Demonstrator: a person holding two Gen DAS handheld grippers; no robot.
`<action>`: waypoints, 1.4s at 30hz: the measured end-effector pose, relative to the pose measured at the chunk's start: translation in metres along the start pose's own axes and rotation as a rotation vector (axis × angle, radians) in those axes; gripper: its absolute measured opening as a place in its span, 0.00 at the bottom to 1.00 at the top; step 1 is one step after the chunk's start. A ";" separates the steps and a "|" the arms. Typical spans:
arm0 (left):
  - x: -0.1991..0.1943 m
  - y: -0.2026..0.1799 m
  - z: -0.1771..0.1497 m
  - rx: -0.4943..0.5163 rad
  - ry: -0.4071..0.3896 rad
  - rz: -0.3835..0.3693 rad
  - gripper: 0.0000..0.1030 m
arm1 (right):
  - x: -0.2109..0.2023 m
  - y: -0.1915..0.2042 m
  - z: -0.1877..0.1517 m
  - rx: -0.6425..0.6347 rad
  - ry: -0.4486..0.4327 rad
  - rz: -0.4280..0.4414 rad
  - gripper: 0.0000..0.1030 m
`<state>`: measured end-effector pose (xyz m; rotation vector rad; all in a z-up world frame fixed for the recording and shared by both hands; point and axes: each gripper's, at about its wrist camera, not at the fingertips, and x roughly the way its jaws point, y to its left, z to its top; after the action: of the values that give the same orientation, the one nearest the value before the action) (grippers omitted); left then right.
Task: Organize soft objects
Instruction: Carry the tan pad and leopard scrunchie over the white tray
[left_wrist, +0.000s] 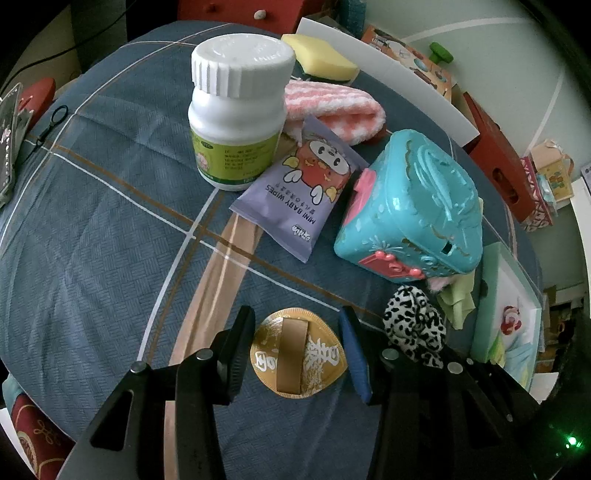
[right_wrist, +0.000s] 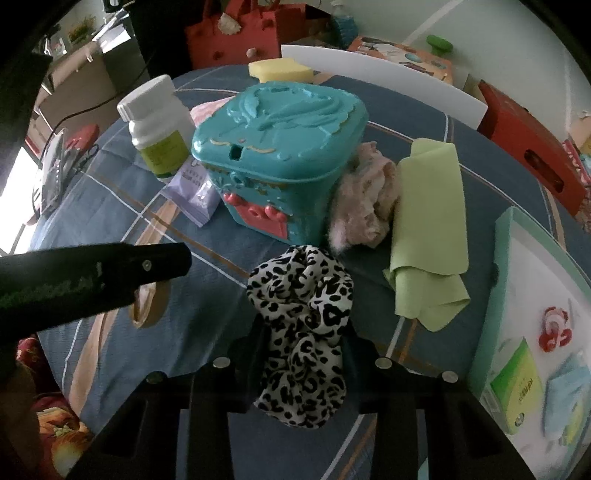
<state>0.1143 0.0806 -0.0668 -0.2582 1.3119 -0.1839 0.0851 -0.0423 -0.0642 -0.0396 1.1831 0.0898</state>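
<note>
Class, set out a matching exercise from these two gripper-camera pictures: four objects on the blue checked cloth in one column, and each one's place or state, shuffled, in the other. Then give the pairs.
Objects
1. black-and-white leopard-print fabric scrunchie
2. round gold foil packet
3. white plastic screw-cap bottle
4. light green folded cloth

Places or states
A. standing upright
B. clamped in the right gripper
C. lying beside the turquoise plastic box
D. between the left gripper fingers

Pairs: 1-B, 2-D, 3-A, 4-C

Dim, cool indoor light. Bright daylight blown out at window (right_wrist: 18, 173) on left edge of right wrist view. Strong fisheye bending, black vignette in corners. Slight motion blur on teal box (right_wrist: 280, 147). Green glare spot (left_wrist: 571, 441) lower right.
</note>
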 end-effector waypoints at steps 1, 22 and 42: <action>0.000 0.000 0.000 0.000 -0.001 0.000 0.47 | -0.003 0.000 -0.001 0.000 -0.003 0.000 0.37; -0.030 -0.016 0.007 0.067 -0.127 -0.039 0.47 | -0.070 -0.030 -0.015 0.110 -0.174 -0.047 0.37; -0.038 -0.066 -0.005 0.224 -0.131 -0.092 0.47 | -0.082 -0.094 -0.015 0.301 -0.198 -0.143 0.37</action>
<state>0.1010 0.0278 -0.0134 -0.1373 1.1391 -0.3837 0.0489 -0.1407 0.0044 0.1467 0.9828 -0.2063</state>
